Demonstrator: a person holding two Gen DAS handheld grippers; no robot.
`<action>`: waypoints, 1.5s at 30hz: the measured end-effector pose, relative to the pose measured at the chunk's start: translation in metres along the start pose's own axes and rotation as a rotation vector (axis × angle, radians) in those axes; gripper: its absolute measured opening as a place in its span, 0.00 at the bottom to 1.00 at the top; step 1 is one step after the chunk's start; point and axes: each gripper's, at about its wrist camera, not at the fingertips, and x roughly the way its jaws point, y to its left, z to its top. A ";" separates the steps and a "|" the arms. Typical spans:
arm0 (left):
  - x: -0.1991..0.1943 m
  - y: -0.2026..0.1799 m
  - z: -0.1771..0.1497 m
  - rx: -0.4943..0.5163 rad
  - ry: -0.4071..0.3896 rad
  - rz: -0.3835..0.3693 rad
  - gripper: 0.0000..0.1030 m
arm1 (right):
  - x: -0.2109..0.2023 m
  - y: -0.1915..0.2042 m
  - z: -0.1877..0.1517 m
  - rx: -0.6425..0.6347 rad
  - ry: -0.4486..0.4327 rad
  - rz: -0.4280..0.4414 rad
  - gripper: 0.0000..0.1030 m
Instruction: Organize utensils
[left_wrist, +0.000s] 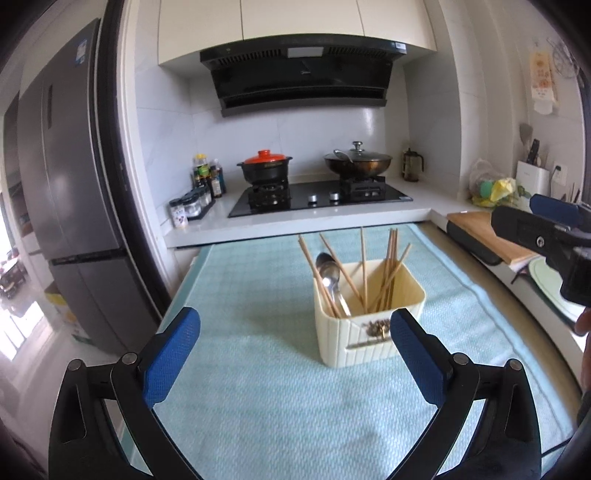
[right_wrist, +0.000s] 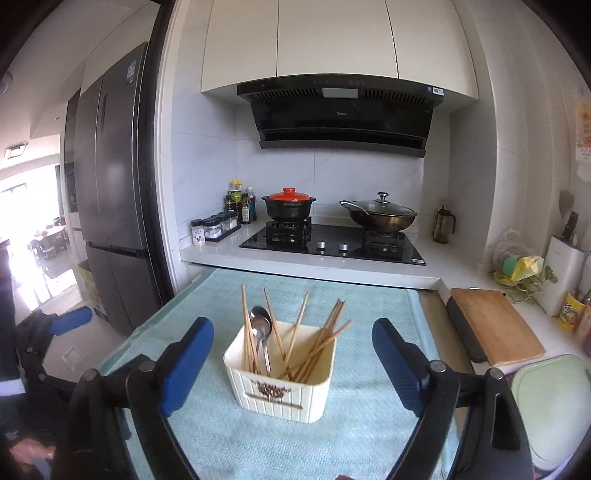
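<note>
A cream ribbed utensil box (left_wrist: 369, 332) (right_wrist: 284, 384) stands on a light blue cloth (left_wrist: 258, 387) (right_wrist: 354, 435). It holds several wooden chopsticks (left_wrist: 388, 273) (right_wrist: 317, 343) and metal spoons (left_wrist: 330, 275) (right_wrist: 261, 326), all leaning upright. My left gripper (left_wrist: 295, 343) is open and empty, a little in front of the box. My right gripper (right_wrist: 293, 354) is open and empty, with the box seen between its blue pads. The right gripper also shows at the right edge of the left wrist view (left_wrist: 546, 225); the left gripper shows at the left edge of the right wrist view (right_wrist: 62, 325).
A gas hob (left_wrist: 317, 199) (right_wrist: 332, 243) behind the cloth carries a red-lidded black pot (left_wrist: 265, 166) (right_wrist: 290, 205) and a lidded wok (left_wrist: 357, 160) (right_wrist: 380, 216). Spice jars (left_wrist: 190, 206) (right_wrist: 214, 227) stand left, a wooden cutting board (left_wrist: 484, 232) (right_wrist: 496, 325) right, a fridge (left_wrist: 70, 206) (right_wrist: 114, 192) far left.
</note>
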 end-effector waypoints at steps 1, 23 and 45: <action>-0.008 0.000 -0.006 -0.014 0.027 -0.004 1.00 | -0.009 0.004 -0.007 -0.006 0.007 -0.016 0.91; -0.110 0.017 -0.055 -0.094 0.105 -0.028 1.00 | -0.128 0.052 -0.063 0.030 0.064 -0.037 0.92; -0.109 0.017 -0.054 -0.095 0.105 -0.022 1.00 | -0.133 0.055 -0.066 0.027 0.055 -0.022 0.92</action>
